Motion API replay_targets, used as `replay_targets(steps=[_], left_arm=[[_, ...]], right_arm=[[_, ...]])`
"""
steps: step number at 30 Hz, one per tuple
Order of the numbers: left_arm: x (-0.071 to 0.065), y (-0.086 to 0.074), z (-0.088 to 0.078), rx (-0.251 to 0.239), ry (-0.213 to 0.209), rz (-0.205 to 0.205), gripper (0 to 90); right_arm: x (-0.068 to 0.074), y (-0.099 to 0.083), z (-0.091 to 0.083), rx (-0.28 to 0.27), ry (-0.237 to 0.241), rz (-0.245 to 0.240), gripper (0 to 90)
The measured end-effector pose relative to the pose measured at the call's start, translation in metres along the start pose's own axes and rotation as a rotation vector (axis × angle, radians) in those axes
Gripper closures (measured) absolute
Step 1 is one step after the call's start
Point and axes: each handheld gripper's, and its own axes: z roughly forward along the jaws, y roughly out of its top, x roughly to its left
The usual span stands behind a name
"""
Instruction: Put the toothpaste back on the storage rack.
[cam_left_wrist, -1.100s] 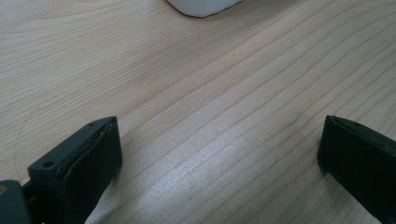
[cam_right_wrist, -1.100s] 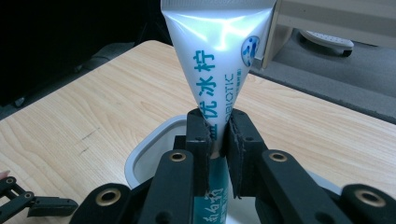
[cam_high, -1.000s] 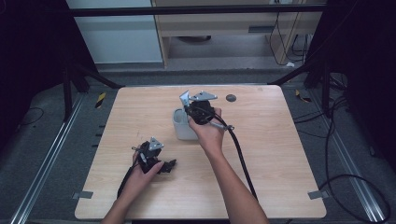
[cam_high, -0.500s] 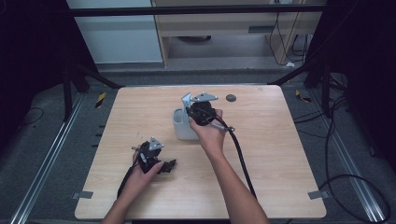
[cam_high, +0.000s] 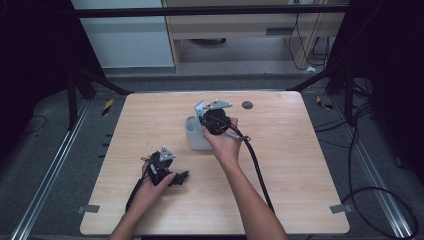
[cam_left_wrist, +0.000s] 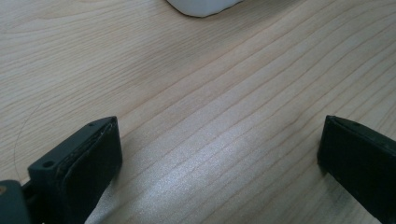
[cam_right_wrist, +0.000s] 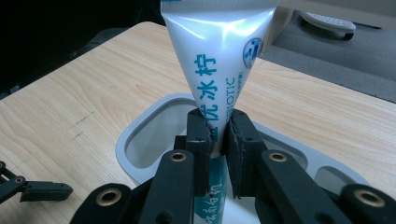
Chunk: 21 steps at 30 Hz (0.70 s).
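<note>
Right hand-held gripper (cam_right_wrist: 215, 140) pinching toothpaste tube (cam_right_wrist: 219, 60) tight, holding it upright over grey holder (cam_high: 196, 135) at bench (cam_high: 300, 165) centre; left hand-held gripper (cam_left_wrist: 219, 154) resting wide open, empty, near left.

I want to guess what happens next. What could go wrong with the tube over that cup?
The right gripper pinches the tube tightly above the cup, so paste might squeeze out. If the tube catches the cup's rim going in, the cup could tip or slide, since nothing holds it. The left gripper sits open on the table, apart from the cup, so it cannot steady it.
</note>
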Motion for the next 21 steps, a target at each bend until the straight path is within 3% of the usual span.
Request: replay_targets(steps=[21], left_arm=[[0.0, 0.0, 0.0, 0.0, 0.0, 0.0, 0.0]], right_arm=[[0.0005, 0.001, 0.0028, 0.015, 0.0, -0.003, 80.0]])
